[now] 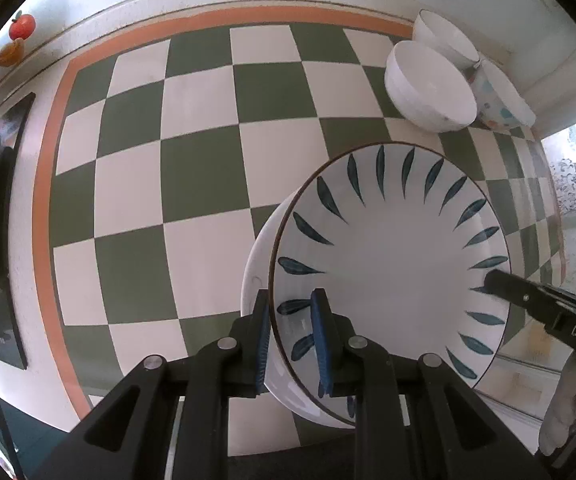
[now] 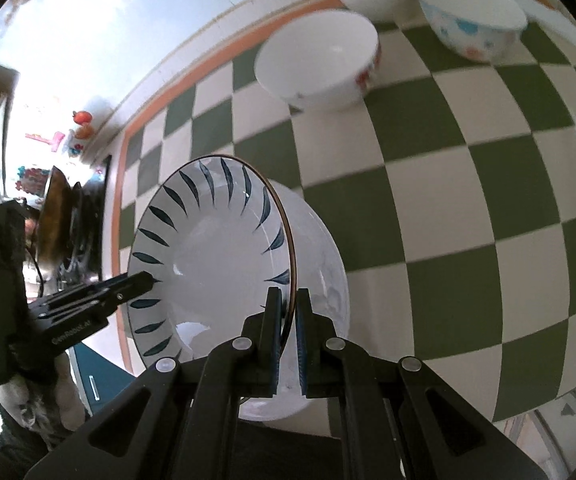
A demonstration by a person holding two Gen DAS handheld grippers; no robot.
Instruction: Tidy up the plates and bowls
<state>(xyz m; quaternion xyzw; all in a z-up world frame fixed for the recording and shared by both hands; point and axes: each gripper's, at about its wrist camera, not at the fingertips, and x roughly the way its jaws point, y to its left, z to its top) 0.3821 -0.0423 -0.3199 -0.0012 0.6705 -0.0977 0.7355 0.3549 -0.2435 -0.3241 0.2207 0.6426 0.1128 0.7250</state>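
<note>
- Both claws pinch opposite rims of the leaf-patterned bowl (image 1: 392, 276): left claw (image 1: 294, 320), right claw (image 2: 287, 312).
- Checkered surface (image 1: 191, 152) lies open; three bowls (image 1: 428, 84) crowd its far corner.

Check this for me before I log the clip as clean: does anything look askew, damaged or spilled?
Nothing stands out. The leaf-pattern bowl is gripped at opposite rims by the left gripper and right gripper, with no chips or spills visible. Three small bowls sit upright on the checkered tablecloth.

Bowl (image 1: 392, 264) — white, blue leaf strokes
</note>
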